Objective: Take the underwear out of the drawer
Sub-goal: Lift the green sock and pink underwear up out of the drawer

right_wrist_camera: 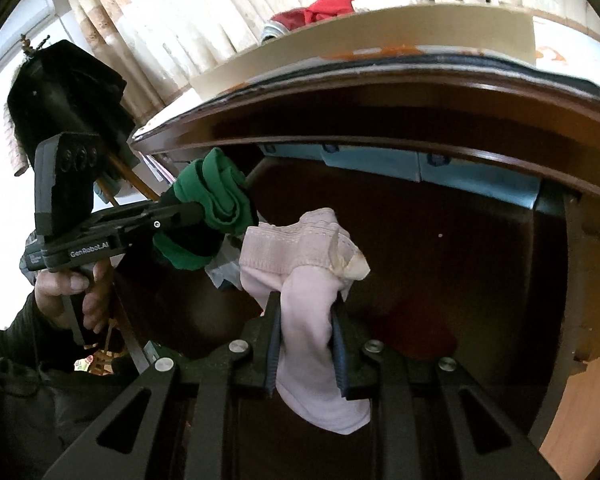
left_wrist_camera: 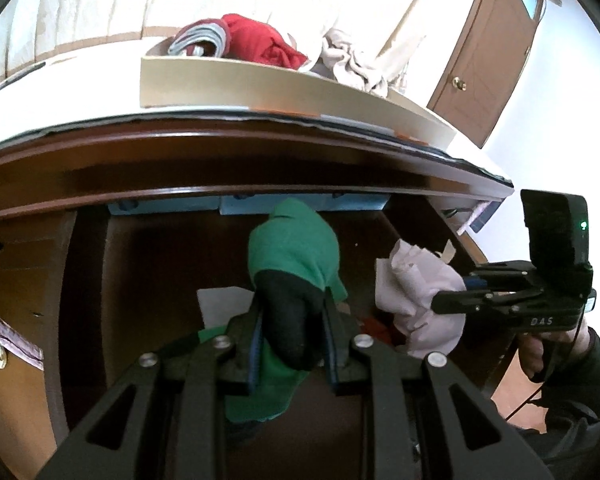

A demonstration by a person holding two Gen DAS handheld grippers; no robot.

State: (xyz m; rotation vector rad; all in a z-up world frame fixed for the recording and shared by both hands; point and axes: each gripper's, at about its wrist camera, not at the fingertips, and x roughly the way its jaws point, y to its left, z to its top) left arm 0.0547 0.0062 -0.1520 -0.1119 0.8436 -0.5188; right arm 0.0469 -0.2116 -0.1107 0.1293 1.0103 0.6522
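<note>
The green underwear [left_wrist_camera: 292, 248], bunched with a black part, hangs above the open dark wooden drawer [left_wrist_camera: 160, 248]. The pale pink underwear [right_wrist_camera: 312, 320], crumpled with a ribbed waistband on top, hangs over the drawer's right side.

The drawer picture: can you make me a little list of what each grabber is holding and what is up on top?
left gripper: shut on green and black underwear
right gripper: shut on pale pink underwear
where: both garments held above the open drawer
on top of the dresser: a beige tray
in the tray: red clothing, a grey-edged piece, a cream piece
background: brown door
</note>
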